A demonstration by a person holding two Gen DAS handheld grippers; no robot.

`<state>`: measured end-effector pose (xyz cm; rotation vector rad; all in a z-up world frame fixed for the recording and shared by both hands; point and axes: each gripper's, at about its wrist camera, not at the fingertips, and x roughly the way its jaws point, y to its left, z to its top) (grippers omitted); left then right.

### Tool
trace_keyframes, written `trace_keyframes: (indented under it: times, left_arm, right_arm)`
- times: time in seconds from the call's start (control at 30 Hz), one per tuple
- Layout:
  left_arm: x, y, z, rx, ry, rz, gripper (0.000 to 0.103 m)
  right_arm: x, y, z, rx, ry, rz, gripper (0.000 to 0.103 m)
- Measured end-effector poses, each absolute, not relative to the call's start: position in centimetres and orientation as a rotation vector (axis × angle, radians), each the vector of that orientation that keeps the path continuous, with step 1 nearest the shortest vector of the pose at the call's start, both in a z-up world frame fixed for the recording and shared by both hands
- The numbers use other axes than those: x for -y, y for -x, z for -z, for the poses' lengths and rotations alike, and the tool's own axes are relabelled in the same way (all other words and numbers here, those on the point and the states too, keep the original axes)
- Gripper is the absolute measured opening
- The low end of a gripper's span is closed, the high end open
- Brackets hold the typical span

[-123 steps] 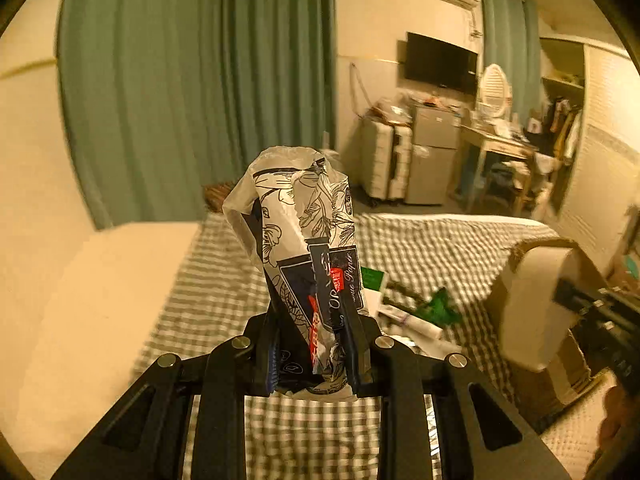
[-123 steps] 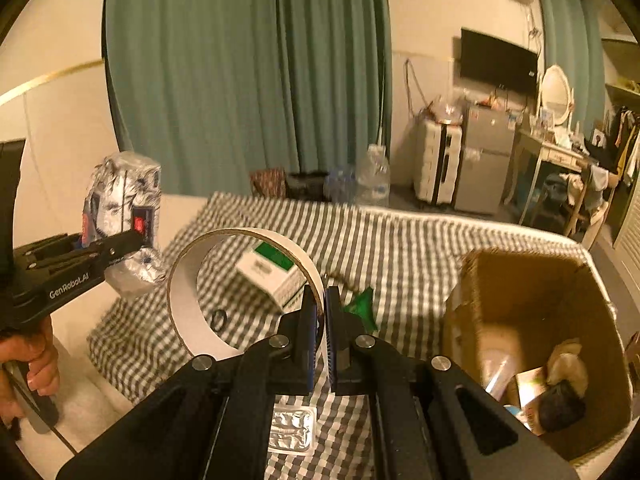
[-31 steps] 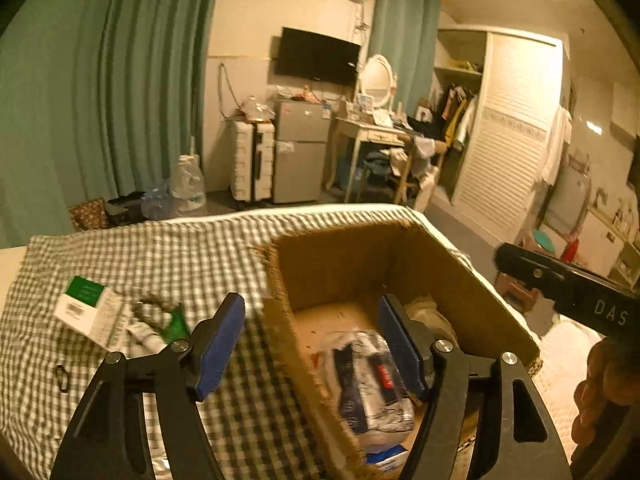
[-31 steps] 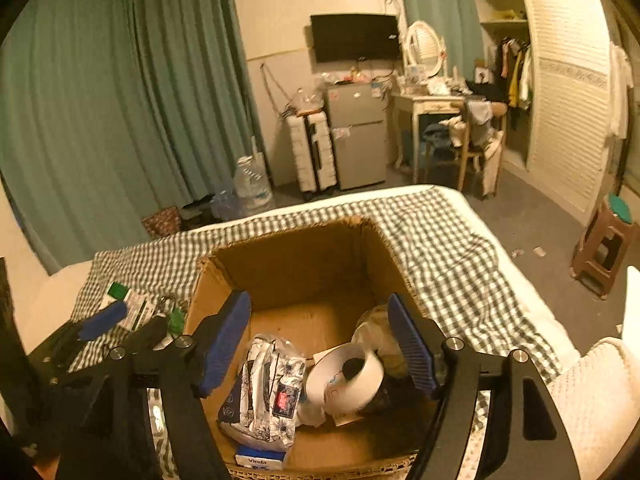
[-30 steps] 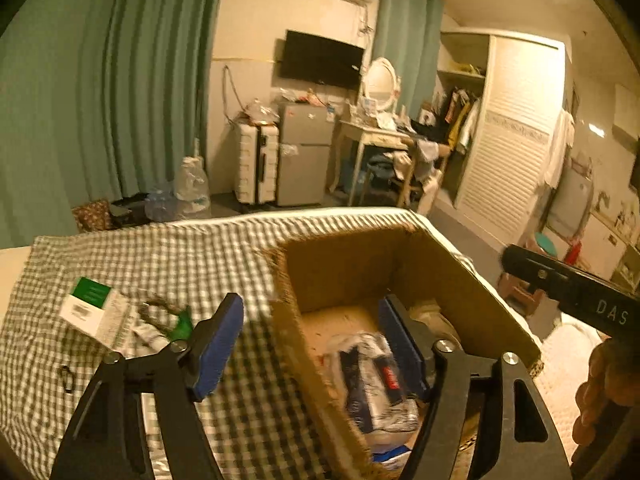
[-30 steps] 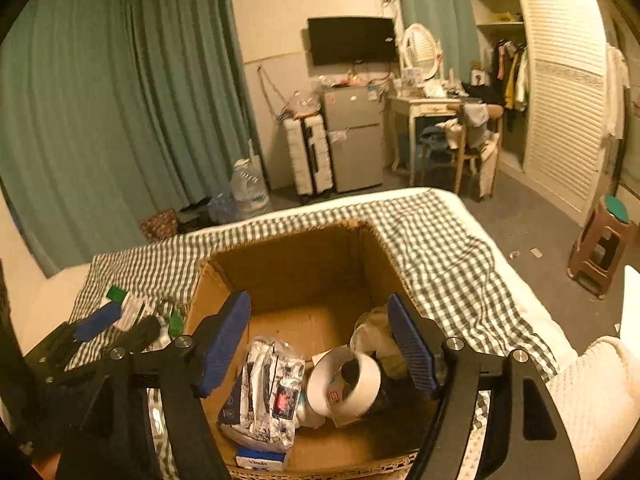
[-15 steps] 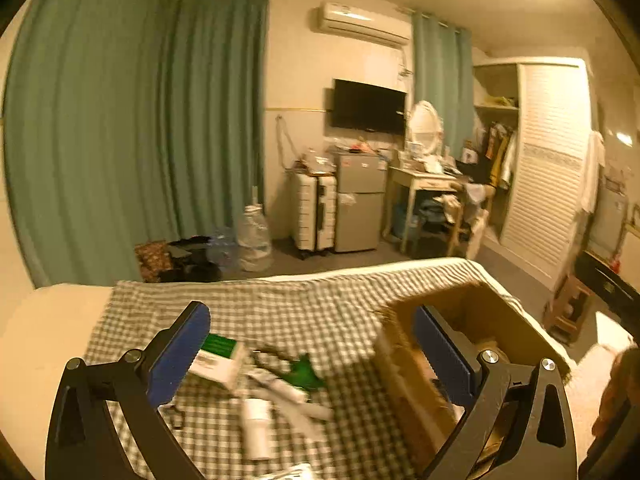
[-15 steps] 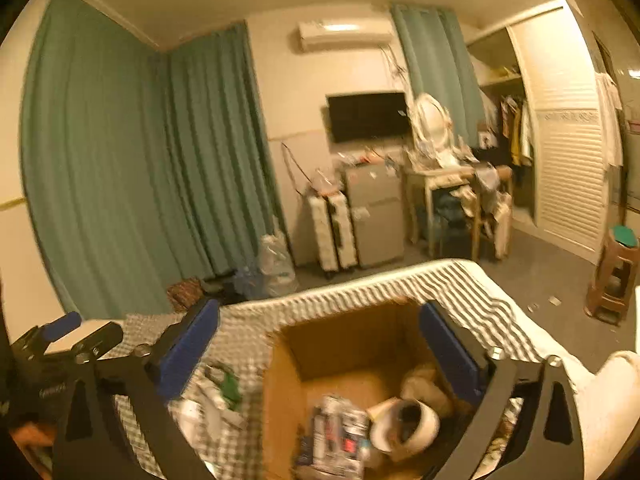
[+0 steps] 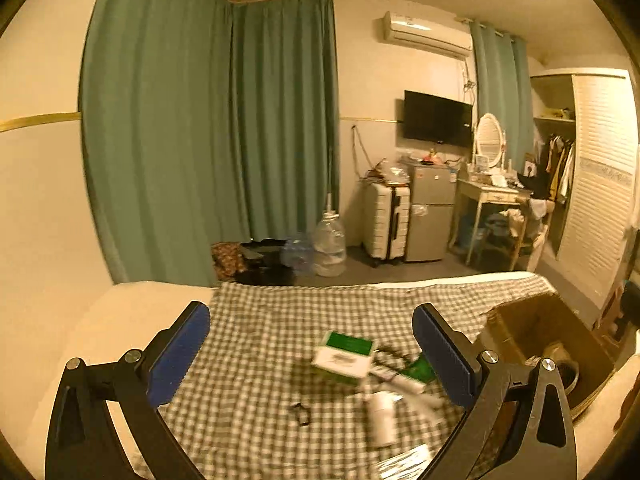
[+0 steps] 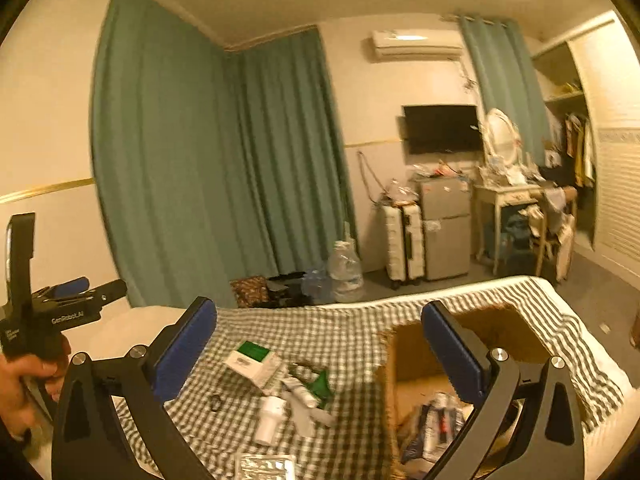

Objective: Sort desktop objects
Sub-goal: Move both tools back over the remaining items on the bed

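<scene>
**Both grippers empty and wide above the checked cloth, leftovers waiting**

The left gripper (image 9: 312,354) stands with its blue pads spread as far as they go, nothing between them; the right gripper (image 10: 320,354) is just as wide and just as empty. Both point out over a bed covered by a green-and-white checked cloth (image 10: 344,332), where the unsorted things lie in one loose cluster.

Nearest the middle is one green-and-white carton (image 10: 253,360) — stiff card, probably light, best taken across its two long flat sides. Just beside it lie one white tube (image 10: 298,390), likely soft and inclined to squash, so a hold near the cap end seems wiser, and one green wrapper (image 10: 322,385), thin and limp. One small white cup-shaped piece (image 10: 270,416) lies on its side, probably light and apt to roll. One small dark ring (image 10: 216,402) sits apart on the cloth, low and hard to pinch. One foil blister sheet (image 10: 264,467) lies at the near edge — flat, slick, best lifted by an edge.

To the right stands one open cardboard box (image 10: 404,344), a printed packet (image 10: 430,424) visible inside. At the far left a hand (image 10: 18,384) grips the left handle.
</scene>
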<state>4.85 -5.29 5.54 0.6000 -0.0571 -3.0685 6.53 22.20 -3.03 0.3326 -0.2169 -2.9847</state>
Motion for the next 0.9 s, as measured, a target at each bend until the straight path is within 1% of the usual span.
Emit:
trace_keyframes:
  times: [0.1,0.17,0.3,0.33,0.4,0.5,0.63,0.8,0.9]
  left_arm:
    - [8.0,-5.1,-5.0,0.122,-0.609,3.039,0.103]
    - [9.8,-4.7,-4.5,0.092,-0.637,2.999,0.103]
    - [13.4,-3.3,-3.3,-0.158,-0.739,2.97,0.103]
    - [13.7,-3.1,-3.0,-0.188,-0.75,2.971,0.103]
    - [13.9,-2.7,-2.5,-0.169,-0.753,2.971,0.103]
    - [13.3,-1.9,-1.6,-0.071,-0.756,2.957,0.103]
    - [12.9,-0.3,-0.4,-0.055,-0.811,2.94,0.103]
    - [11.7,2.7,2.6,0.024,-0.95,2.938,0.103]
    - [11.1,4.8,5.3,-0.024,-1.116,2.963,0.103]
  right_arm:
    - [-20.5,-6.6,3.1,0.221,-0.299,2.964,0.103]
    - [-19.8,-6.4,3.5,0.217,-0.297,2.948,0.103]
    - [-17.9,-5.6,4.4,0.116,-0.347,2.969,0.103]
    - [-17.6,-5.3,4.5,0.097,-0.352,2.974,0.103]
    - [-17.3,-4.6,4.9,0.083,-0.373,2.985,0.103]
    - [-17.0,-3.4,5.6,0.083,-0.428,2.982,0.103]
    - [-16.1,-1.7,6.7,0.026,-0.506,2.931,0.103]
    - [-14.7,1.6,9.5,-0.011,-0.648,2.855,0.103]
    - [-14.0,3.4,11.8,-0.018,-0.746,2.811,0.103]
